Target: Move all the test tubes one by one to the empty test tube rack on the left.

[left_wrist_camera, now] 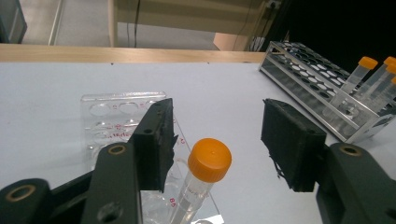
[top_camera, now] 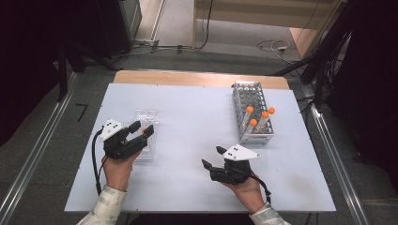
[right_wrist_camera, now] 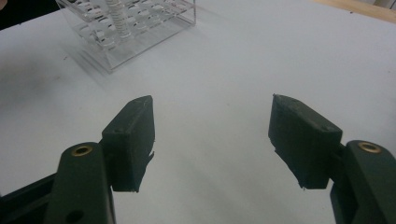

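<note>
An orange-capped tube (left_wrist_camera: 201,184) stands in the clear plastic rack (left_wrist_camera: 122,116) on the left of the white table (top_camera: 197,122), between the jaws of the left gripper (top_camera: 141,131), which stand apart on either side of it with a gap at each pad — nothing is pressing on the tube. The clear tube looks light, stiff and smooth, likely slippery along its wall; the ribbed cap or the wall just under it seems the surest place to pinch, with a gentle squeeze since thin plastic may flex or pop sideways. The clear rack also looks light and could shift if the tube is nudged. To the right, the metal wire rack (top_camera: 249,101) holds four more orange-capped tubes (top_camera: 260,118) clustered at its near end, leaning slightly; its far cells look empty. The right gripper (top_camera: 212,157) rests in the person's hand near the table's front edge, well apart from both racks, its jaws spread wide over bare tabletop — holding nothing.
</note>
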A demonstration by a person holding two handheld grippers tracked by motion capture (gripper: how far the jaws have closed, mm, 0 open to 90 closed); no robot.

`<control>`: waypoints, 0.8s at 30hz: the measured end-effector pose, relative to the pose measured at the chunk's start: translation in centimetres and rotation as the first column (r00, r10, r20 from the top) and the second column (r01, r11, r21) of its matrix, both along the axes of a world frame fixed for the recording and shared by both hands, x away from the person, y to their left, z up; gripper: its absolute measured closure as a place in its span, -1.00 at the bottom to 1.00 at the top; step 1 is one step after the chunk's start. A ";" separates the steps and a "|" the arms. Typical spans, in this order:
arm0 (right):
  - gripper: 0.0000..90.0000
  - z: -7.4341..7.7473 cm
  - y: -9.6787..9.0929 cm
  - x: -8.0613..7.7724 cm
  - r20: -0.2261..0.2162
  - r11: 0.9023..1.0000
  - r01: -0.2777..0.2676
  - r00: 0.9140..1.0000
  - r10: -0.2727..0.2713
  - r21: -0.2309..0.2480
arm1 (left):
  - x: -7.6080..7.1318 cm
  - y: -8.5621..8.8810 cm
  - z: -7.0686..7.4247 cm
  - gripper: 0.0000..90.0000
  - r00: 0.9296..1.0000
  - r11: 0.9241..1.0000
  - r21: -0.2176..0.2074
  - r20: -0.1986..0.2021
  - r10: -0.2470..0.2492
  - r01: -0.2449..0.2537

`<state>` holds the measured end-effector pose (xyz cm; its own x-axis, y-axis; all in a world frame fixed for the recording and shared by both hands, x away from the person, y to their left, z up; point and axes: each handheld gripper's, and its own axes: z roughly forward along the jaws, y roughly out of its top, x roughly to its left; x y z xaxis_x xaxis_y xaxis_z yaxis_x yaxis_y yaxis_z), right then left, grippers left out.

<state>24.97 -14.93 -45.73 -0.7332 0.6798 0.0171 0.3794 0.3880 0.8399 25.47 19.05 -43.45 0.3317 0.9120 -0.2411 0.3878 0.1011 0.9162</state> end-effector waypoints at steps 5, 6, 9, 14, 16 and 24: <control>-0.33 0.0 -0.2 0.1 0.003 1.000 0.010 1.000 -0.010 0.001 | -0.2 0.0 0.1 -0.17 1.000 1.000 -0.011 0.008 0.002 -0.002; -0.33 0.1 -0.4 0.1 0.004 1.000 0.017 1.000 -0.017 0.002 | -0.2 0.0 0.2 -0.25 1.000 1.000 -0.011 0.009 0.003 -0.003; -0.33 0.1 -0.6 0.3 0.006 1.000 0.023 1.000 -0.023 0.002 | -0.2 0.0 0.2 -0.32 1.000 1.000 -0.002 0.013 0.018 -0.018; -0.32 0.2 -1.2 0.6 0.012 0.999 0.049 0.999 -0.050 0.008 | -0.3 0.0 0.3 -0.42 0.999 0.999 0.010 0.025 0.036 -0.037; -0.32 0.3 -1.7 0.9 0.016 0.997 0.071 0.997 -0.071 0.011 | -0.4 0.1 0.3 -0.45 0.999 0.999 0.018 0.023 0.043 -0.043; -0.31 0.7 -4.0 1.6 0.026 0.989 0.146 0.989 -0.147 0.034 | -0.6 0.7 0.6 -0.48 0.997 0.997 0.014 0.038 0.070 -0.070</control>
